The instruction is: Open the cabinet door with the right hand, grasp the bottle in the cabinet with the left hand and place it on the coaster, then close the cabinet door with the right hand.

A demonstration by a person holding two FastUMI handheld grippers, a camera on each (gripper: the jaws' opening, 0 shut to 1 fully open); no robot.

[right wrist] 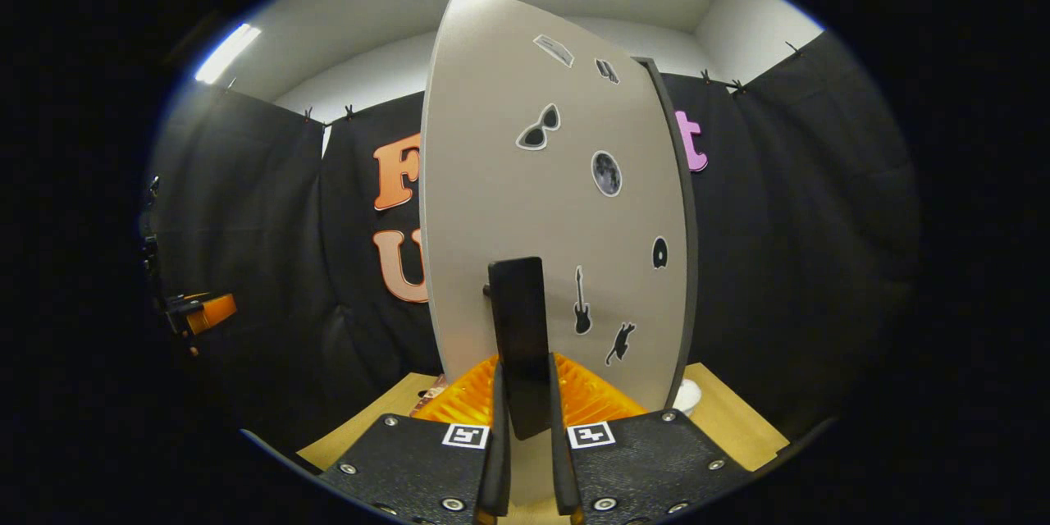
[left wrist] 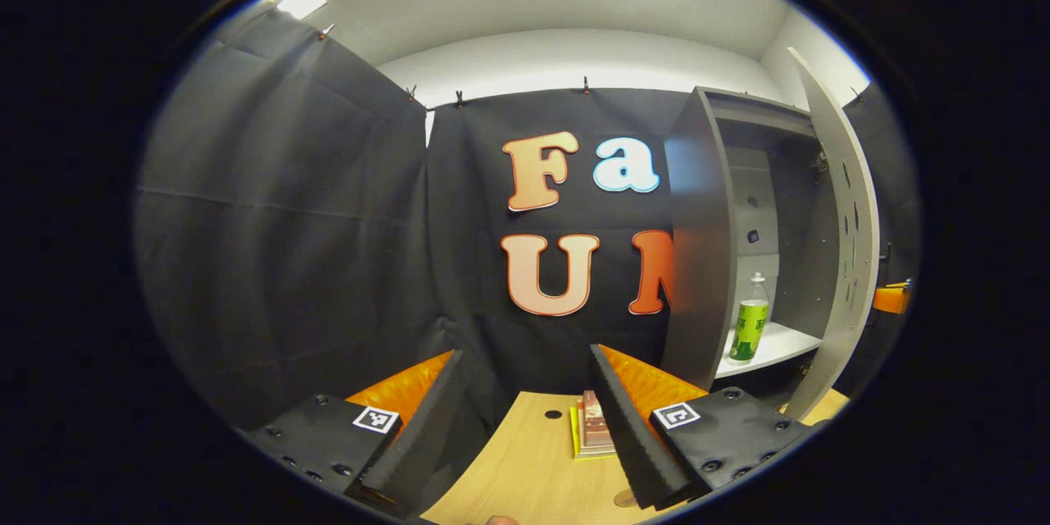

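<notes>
One bottle point(left wrist: 750, 320) stands upright in the cabinet point(left wrist: 697, 238), and we see nothing else on its shelf. In the left gripper view the cabinet rises at the right, its door point(left wrist: 841, 230) swung wide so that the inside is open to us. The bottle has a clear top, a pale cap and a green label around its lower half; it sits on the white shelf point(left wrist: 779, 344) near the front edge, close to the cabinet's left wall. Above it the back panel is grey, with a small dark fitting partway up.

The left gripper point(left wrist: 525, 418) hangs over the wooden counter point(left wrist: 525, 467) with its fingers point(left wrist: 623, 426) spread wide and nothing between them. It is well apart from the bottle, which stands up and to the right of it. Between the fingers, farther off, a small stack of books point(left wrist: 592, 426) lies on the counter, and a round brown disc, perhaps the coaster point(left wrist: 625, 498), peeks out at the counter's near edge beside the right-hand finger; we cannot tell more about it.

In the right gripper view the right gripper point(right wrist: 526, 435) faces the outer side of the door point(right wrist: 558, 221), which carries several small stickers: sunglasses, a moon, a guitar, a cat. A dark upright handle point(right wrist: 521, 344) stands out from the door, and the fingers point(right wrist: 498, 451) are drawn close together with the handle's lower end pinched between them, one on each side. A small white object point(right wrist: 685, 396) sits on the counter point(right wrist: 730, 418) beyond the door's lower right corner.
</notes>
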